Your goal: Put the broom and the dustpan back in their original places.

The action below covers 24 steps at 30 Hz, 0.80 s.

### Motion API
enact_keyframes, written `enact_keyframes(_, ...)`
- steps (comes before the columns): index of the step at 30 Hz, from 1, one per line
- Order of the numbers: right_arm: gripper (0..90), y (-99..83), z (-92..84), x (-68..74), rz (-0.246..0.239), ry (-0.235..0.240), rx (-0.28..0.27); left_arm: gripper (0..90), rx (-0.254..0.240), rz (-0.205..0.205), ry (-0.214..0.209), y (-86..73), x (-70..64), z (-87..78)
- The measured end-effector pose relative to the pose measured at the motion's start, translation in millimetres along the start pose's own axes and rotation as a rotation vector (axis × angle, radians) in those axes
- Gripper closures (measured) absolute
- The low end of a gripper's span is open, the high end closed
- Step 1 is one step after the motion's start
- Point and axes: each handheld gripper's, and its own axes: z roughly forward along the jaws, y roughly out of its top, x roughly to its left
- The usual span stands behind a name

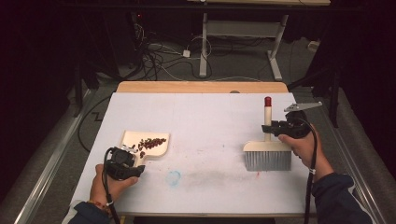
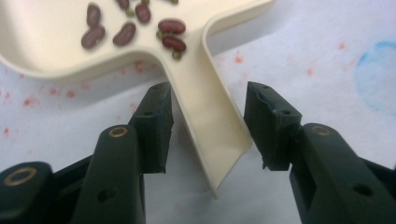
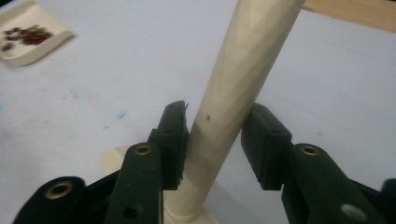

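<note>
A cream dustpan lies at the left of the white table cover, holding several dark red beans. My left gripper stands open around the dustpan handle, with a gap showing on each side in the left gripper view, where the beans lie just ahead. At the right a hand brush with grey bristles, a cream handle and a red cap stands on its bristles. My right gripper straddles the brush handle; its jaws sit close beside it, open.
The white cover carries a blue smudge and faint red specks near the front middle. A wooden table edge runs along the far side. Beyond it are cables on the floor and white desk legs. The dustpan is far off at the upper left of the right gripper view.
</note>
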Motion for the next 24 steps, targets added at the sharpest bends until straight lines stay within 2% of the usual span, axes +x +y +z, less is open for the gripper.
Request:
enact_keyframes(2, 57.6, 0.3, 3.2, -4.4, 0.016, -0.036, -0.007, 46.0, -0.045, 0.022, 0.015, 0.7, -2.2, -4.3)
enact_keyframes(4, 57.7, 0.1, 3.0, -8.2, 0.033, -0.067, -0.039, 43.8, -0.098, 0.058, 0.059, 1.2, -5.2, -9.4)
enact_keyframes(6, 57.4, 1.0, 2.2, -10.6, 0.031, -0.101, -0.050, 37.1, -0.142, 0.080, 0.073, 1.1, -7.9, -11.8)
enact_keyframes(8, 57.2, 1.1, 1.8, -12.3, 0.028, -0.138, -0.062, 34.9, -0.185, 0.112, 0.073, 0.8, -11.1, -13.9)
enact_keyframes(16, 54.3, -0.5, 2.1, -15.0, 0.046, -0.183, -0.117, 29.1, -0.256, 0.193, 0.056, -3.9, -22.9, -10.1)
enact_keyframes(21, 53.1, -2.2, 7.3, -10.5, 0.023, -0.221, -0.152, 25.6, -0.287, 0.236, 0.056, -6.6, -29.9, -6.7)
enact_keyframes(24, 51.3, -3.7, 12.3, -7.6, 0.007, -0.242, -0.170, 24.3, -0.315, 0.245, 0.051, -7.9, -32.0, -6.1)
